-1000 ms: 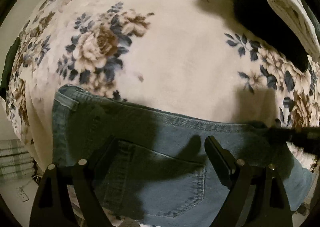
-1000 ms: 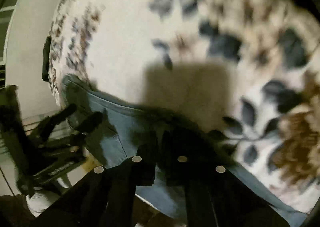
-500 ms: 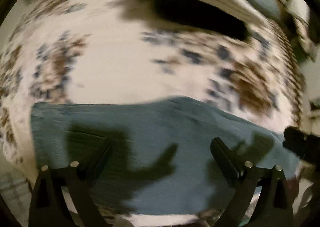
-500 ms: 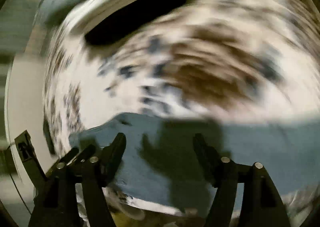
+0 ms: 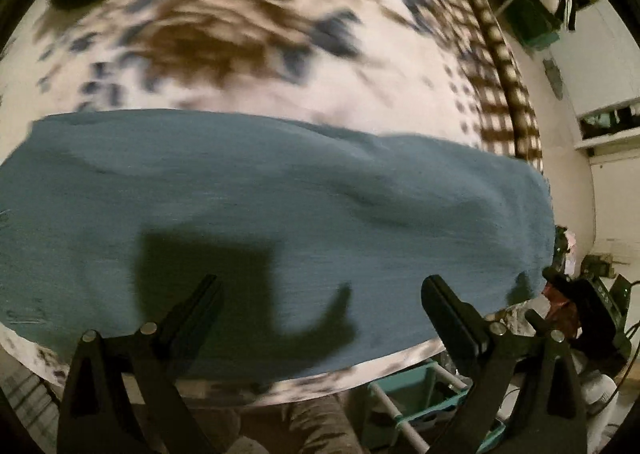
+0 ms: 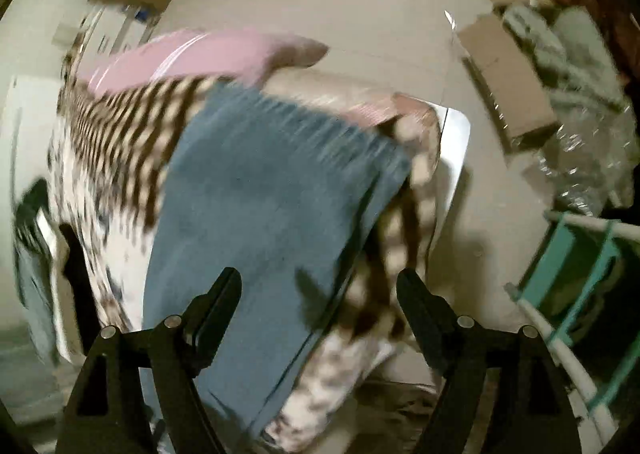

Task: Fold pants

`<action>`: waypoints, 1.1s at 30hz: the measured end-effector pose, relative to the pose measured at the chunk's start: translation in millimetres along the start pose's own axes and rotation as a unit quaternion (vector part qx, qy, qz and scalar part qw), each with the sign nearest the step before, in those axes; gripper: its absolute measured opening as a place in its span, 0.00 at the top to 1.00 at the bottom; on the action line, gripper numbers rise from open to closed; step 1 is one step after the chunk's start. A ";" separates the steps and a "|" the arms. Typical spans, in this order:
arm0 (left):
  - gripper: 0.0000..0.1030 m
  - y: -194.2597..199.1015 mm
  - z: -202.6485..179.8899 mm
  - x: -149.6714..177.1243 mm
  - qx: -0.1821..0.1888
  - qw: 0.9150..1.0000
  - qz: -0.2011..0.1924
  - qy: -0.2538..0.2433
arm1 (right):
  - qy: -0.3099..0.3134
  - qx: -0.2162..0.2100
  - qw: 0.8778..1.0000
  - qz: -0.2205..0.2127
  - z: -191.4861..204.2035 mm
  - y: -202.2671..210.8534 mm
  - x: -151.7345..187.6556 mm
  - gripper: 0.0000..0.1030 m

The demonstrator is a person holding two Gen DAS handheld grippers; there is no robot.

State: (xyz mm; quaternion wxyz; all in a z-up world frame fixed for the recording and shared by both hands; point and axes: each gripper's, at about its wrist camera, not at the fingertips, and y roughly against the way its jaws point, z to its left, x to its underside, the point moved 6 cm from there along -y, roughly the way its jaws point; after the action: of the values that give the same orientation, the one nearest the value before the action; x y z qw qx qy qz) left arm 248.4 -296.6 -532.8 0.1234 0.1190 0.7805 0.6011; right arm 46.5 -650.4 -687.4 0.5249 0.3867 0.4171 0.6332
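1. While the pants [image 5: 280, 190] lie flat along the near edge of the bed [image 5: 260, 66], the leg end [image 6: 280, 190] reaches its corner.
2. Left hand-held gripper [image 5: 320, 294]: spread wide, empty.
3. Right hand-held gripper [image 6: 320, 290]: jaws opening, nothing between them.
4. Judged from this, lengthwise folding looks done; crosswise folds remain.

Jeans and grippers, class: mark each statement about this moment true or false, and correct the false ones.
1. The jeans lie on a floral cover. True.
2. The left gripper clamps the denim. False: its jaws stand apart, nothing between them.
3. A pink cushion shows beyond the jeans in the right wrist view. True.
4. The right gripper is shut. False: its jaws are opening, gripping nothing.
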 end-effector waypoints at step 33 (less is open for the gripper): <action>0.00 -95.4 -62.5 10.7 -0.096 0.994 0.028 -0.031 | 0.057 -0.221 0.973 -0.004 0.0 -28.6 -28.6 0.49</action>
State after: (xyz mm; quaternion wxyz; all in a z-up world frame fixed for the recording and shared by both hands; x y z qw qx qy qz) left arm 213.8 -373.6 -610.2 0.1419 0.1472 0.7112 0.6726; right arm 60.5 -675.8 -715.6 0.5753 0.2221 0.2977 0.7287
